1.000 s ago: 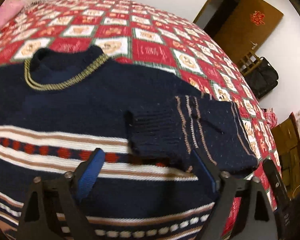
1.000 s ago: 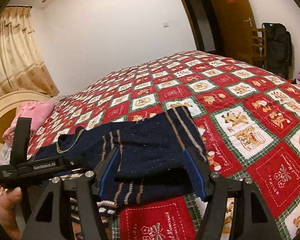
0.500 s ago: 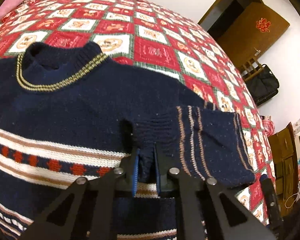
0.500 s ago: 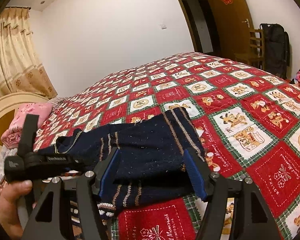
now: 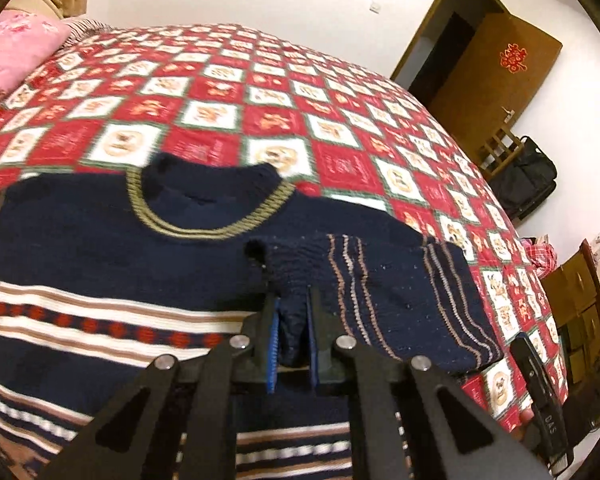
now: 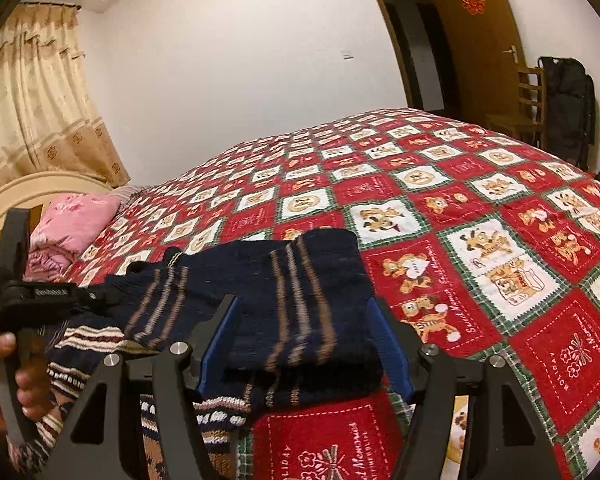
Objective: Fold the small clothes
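Two tongs work one navy sweater (image 5: pixel 112 256) spread flat on the bed (image 5: pixel 228 92), collar away from the person. Left tongs (image 5: pixel 292 344): jaws pressed together, pinching the ribbed cuff of the sleeve (image 5: pixel 384 300), which lies folded across the chest; the striped body spreads to their left and ahead, while the sleeve's long axis runs crosswise from the pinch off to the right, toward the sweater's right edge. The hand (image 6: pixel 4 372) carrying these tongs shows at the left of the right wrist view. Right tongs (image 6: pixel 304 344): jaws spread wide on either side of the sleeve's outer fold, pads seemingly not pressing the knit, patterned bedcover directly beyond and to their right. Judgement: the left hand, already gripping the cuff, is the better placed; the coming move likely carries the cuff along the sleeve's axis or down toward the hem.
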The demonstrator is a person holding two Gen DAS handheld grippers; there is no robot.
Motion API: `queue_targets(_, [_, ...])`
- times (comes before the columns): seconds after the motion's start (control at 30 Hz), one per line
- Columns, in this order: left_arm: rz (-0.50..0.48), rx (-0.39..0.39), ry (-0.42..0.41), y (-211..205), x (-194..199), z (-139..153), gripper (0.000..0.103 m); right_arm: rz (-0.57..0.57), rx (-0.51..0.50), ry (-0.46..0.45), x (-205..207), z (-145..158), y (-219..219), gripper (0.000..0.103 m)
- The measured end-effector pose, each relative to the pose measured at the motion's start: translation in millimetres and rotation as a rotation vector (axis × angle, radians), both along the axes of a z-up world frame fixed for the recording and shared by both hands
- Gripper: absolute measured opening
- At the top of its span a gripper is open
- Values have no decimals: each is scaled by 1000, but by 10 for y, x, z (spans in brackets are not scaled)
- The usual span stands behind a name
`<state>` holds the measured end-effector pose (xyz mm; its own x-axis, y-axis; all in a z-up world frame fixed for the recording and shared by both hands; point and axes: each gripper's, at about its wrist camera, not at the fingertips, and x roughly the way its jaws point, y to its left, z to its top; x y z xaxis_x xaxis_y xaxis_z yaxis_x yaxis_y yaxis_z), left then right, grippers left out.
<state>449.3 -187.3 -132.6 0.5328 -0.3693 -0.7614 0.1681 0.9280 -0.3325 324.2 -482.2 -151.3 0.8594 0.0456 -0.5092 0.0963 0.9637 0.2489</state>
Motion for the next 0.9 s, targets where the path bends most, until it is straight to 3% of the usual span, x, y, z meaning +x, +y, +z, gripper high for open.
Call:
queue_targets(0.4, [48,75,-51,530,-18,74,12,93,-14,-17,-29,-7,184,67])
queue_targets(0.9, [123,101,-19,1111,-7,-147,12,232,-83,41,-4,-110,576,69])
